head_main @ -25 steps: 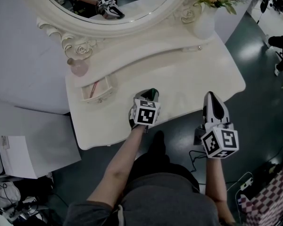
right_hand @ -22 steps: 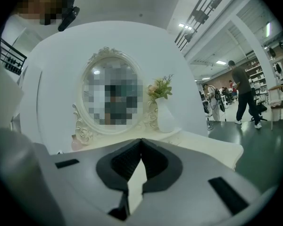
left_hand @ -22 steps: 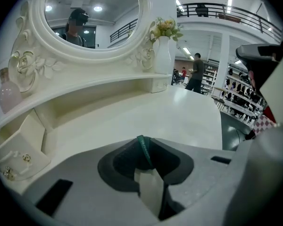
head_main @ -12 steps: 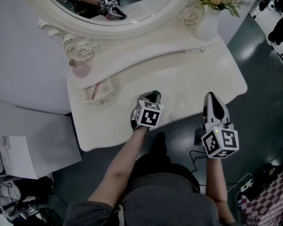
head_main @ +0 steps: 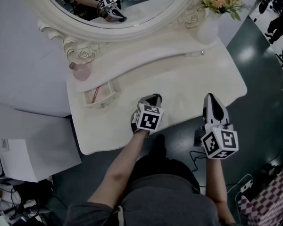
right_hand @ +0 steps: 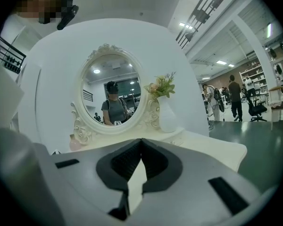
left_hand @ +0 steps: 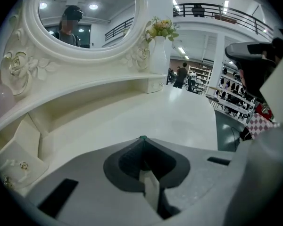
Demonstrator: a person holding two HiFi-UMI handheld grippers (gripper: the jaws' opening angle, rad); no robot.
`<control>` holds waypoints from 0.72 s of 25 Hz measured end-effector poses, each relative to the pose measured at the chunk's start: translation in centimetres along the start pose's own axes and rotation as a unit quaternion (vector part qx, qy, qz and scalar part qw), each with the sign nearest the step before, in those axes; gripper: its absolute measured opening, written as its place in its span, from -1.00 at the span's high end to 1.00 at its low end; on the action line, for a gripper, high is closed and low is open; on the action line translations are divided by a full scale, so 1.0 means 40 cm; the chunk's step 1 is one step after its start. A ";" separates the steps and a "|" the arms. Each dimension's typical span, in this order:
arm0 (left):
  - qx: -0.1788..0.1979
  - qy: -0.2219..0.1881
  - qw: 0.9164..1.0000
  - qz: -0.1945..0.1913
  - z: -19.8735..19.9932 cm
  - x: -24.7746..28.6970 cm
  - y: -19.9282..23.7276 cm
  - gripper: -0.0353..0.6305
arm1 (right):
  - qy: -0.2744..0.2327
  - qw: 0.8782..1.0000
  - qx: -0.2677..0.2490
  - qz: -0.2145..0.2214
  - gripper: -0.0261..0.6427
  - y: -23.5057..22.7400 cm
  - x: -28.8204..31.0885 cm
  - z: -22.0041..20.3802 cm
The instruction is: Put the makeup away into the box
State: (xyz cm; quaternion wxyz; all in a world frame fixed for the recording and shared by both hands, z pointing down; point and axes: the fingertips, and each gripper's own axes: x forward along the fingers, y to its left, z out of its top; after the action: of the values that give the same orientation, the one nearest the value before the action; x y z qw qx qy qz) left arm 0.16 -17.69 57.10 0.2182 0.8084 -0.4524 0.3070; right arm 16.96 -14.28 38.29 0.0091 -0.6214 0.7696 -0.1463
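The box is a small open drawer [head_main: 100,94] at the left of the white vanity table [head_main: 179,79]; a thin pink stick [head_main: 95,93] lies inside it. In the left gripper view the drawer [left_hand: 18,160] shows low at the left. A pink bottle [head_main: 80,71] stands on the shelf above it. My left gripper [head_main: 153,98] hovers over the table's front middle, its jaws closing fully to shut with nothing between them [left_hand: 141,138]. My right gripper [head_main: 211,97] is held off the table's front right edge, shut and empty [right_hand: 141,139].
An oval mirror [head_main: 113,4] backs the table and reflects a gripper. A white vase of flowers [head_main: 208,22] stands at the back right, with a closed little drawer [head_main: 194,54] below it. Papers [head_main: 19,159] lie on a grey surface to the left. Dark floor [head_main: 254,93] lies to the right.
The left gripper's jaws have come together from an open stance. Both hands stay about where they were; the view has shifted slightly.
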 end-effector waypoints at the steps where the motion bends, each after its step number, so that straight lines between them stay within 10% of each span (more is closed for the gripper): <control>1: 0.000 -0.005 1.000 -0.001 0.006 -0.002 0.001 0.88 | 0.000 1.000 0.000 -0.001 0.91 0.000 0.002 0.000; 18: 0.007 -0.065 0.998 0.019 0.130 -0.088 0.028 0.88 | -0.002 0.999 0.002 0.032 0.91 0.026 0.043 0.016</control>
State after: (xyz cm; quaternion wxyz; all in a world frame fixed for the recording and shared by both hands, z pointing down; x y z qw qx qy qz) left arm -0.68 -19.42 51.00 0.1767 0.8194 -0.4790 0.2607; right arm 15.70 -15.86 37.70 0.0163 -0.5967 0.7889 -0.1459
